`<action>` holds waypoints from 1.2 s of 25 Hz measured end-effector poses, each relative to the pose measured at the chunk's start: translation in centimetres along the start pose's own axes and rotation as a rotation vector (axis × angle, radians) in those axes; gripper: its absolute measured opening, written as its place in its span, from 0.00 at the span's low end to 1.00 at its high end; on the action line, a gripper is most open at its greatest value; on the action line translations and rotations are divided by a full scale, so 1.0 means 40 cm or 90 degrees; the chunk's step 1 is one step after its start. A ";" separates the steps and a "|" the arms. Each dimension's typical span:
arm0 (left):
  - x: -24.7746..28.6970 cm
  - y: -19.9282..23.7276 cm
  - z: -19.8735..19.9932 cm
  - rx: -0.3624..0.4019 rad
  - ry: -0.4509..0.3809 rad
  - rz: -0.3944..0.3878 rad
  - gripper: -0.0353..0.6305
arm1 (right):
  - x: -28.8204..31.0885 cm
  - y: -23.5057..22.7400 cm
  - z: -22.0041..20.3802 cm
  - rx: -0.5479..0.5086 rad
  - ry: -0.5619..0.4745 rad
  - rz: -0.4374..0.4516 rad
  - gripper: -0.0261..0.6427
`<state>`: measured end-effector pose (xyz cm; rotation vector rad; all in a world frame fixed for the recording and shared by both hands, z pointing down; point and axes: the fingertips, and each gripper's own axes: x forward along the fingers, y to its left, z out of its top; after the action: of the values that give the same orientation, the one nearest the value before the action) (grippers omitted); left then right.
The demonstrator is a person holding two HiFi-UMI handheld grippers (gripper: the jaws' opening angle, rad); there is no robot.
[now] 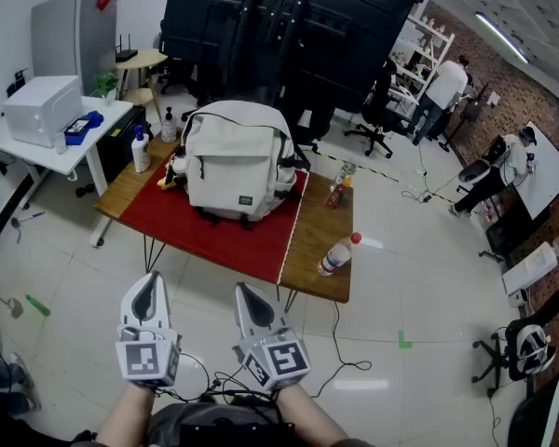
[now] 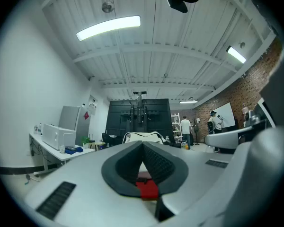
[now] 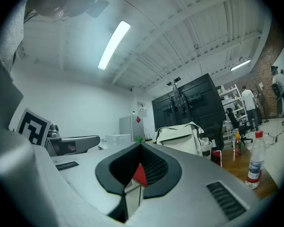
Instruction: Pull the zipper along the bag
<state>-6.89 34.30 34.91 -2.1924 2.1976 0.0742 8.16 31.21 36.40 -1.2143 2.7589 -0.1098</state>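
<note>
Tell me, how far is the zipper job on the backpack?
Done: nothing visible; the white backpack stands untouched on the table. In hand: nothing; the left gripper and right gripper are shut, empty, away from it. Left: reach it, grip the zipper, too small to make out here, and draw it along.

You stand on a pale tiled floor (image 1: 419, 277). In the head view a tall black cabinet (image 1: 289, 26) fills the upper middle, a white desk (image 1: 51, 152) sits at the upper left, and a brick wall (image 1: 503, 73) runs along the upper right. Strip lights (image 2: 108, 27) glow on the white ribbed ceiling (image 2: 146, 65).
</note>
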 end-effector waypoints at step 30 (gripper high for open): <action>0.648 0.195 -0.213 0.035 0.075 0.010 0.10 | 0.582 -0.476 -0.124 0.019 0.015 -0.039 0.04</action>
<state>-14.68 7.95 41.95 -2.2048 2.2470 -0.1159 5.76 1.28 41.54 -1.2982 2.7309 -0.1716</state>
